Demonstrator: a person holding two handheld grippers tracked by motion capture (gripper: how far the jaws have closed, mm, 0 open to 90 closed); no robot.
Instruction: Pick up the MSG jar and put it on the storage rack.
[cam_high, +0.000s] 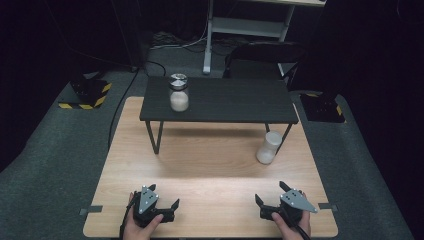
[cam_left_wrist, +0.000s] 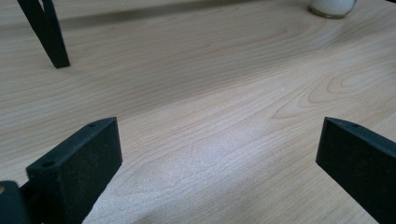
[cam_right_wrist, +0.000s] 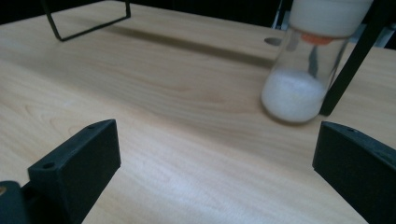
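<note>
Black jaws stood spread wide on both the right gripper (cam_high: 270, 201) and the left gripper (cam_high: 163, 199), each resting empty near the front edge of the wooden table (cam_high: 210, 165). The nearest thing was the white-capped jar (cam_high: 268, 147) at about twelve o'clock from the right gripper, beside a leg of the dark shelf (cam_high: 220, 100); a good reach would likely go in level and close below the cap. That jar held white granules in its lower part, as did the metal-lidded jar (cam_high: 178, 92) on the shelf at about one o'clock from the left gripper

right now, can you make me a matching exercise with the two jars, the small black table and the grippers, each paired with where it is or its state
Things:
1. metal-lid jar
2. white-lid jar
3. small black table
4. right gripper

Places or states:
A. stands on the wooden table, far side
B. on the wooden table beside a black leg
C. fingers apart, holding nothing
D. on top of the small black table

Pairs: 1-D, 2-B, 3-A, 4-C
</note>
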